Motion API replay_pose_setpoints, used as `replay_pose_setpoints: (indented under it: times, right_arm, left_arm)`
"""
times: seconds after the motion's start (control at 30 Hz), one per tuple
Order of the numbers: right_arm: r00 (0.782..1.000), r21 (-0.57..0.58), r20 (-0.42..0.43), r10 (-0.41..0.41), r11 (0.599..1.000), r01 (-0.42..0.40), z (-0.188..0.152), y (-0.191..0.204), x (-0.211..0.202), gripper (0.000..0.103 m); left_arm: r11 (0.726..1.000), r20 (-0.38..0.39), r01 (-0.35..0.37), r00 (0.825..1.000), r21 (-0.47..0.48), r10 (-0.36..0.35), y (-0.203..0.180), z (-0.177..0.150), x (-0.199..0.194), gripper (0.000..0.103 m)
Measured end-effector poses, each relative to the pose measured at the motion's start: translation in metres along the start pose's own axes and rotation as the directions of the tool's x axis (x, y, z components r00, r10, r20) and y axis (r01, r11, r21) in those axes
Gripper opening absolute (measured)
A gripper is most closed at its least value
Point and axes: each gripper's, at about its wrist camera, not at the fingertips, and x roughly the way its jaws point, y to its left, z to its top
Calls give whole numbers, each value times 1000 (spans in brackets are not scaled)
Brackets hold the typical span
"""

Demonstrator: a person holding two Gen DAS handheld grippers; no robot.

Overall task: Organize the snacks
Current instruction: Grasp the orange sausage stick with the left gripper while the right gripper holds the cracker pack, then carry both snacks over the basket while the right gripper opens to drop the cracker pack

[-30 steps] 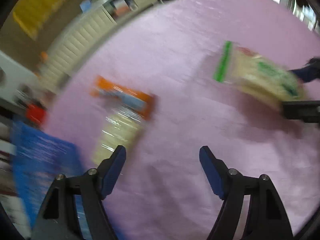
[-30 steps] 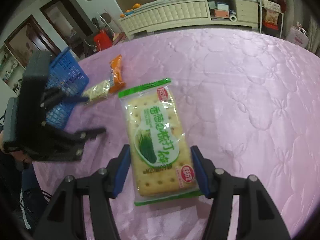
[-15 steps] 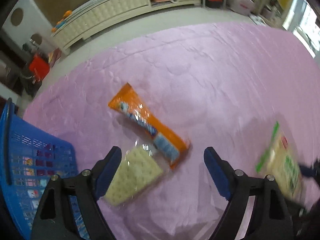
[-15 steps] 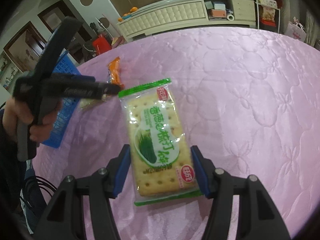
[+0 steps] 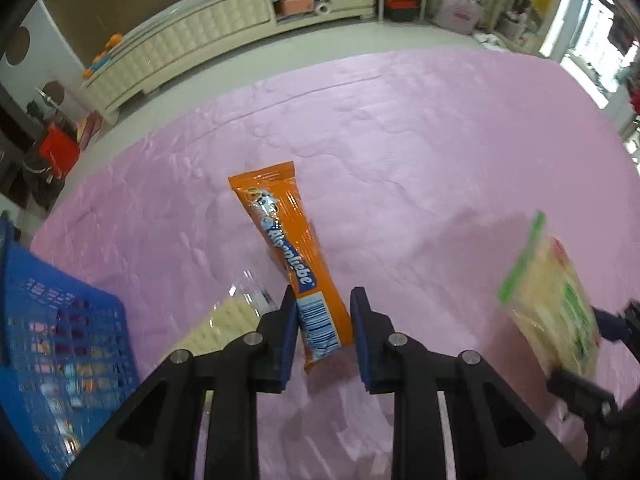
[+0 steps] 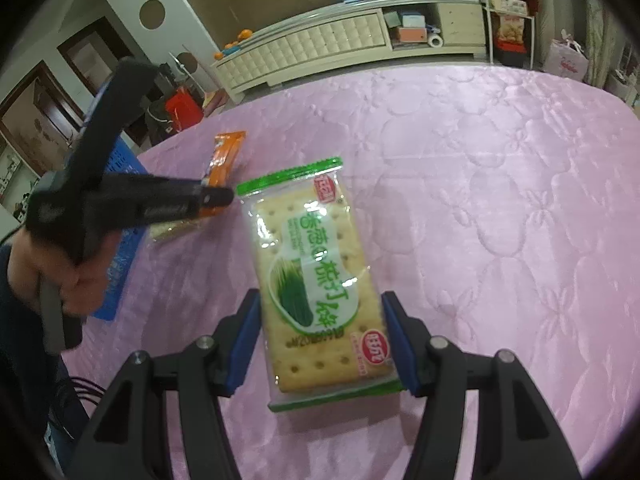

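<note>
A pink quilted tabletop (image 6: 500, 208) with an embossed flower pattern carries everything. Seen from the right wrist, a green-edged cracker pack (image 6: 320, 276) lies near the centre; at ten o'clock from it lie an orange candy pack (image 5: 288, 248) and a clear pack of pale crackers (image 5: 224, 320). A blue basket (image 5: 60, 340) stands farther out at nine o'clock.

Pink quilted cloth (image 5: 420, 128), cream cabinet (image 6: 320, 46), red bin (image 5: 58, 150) behind.
</note>
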Motion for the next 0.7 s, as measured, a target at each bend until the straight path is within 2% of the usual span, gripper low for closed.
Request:
replay_pose_setpoints:
  times: [0.17,0.33,0.6,0.7]
  right_arm:
    - [999,20,32,-22,1000,21,-6,19,-23,64]
    - [992,29,117,-44,999,40,-9,55,-58,64]
    - [981,-5,192,-2,1000,2,-11,124,-86,64]
    - [977,-29,213,9,1000,-3,-3,155,-90,64]
  left_arm:
    - [999,95,41,995,36,-44,-8,-30,-60,23]
    - [997,176,64,982,44,-71,17,-62,-110,23]
    - [1000,247,15,969,10,-17,74,-99,-167,23]
    - [1000,267,4,964,-16,0,90,-115,-189,23]
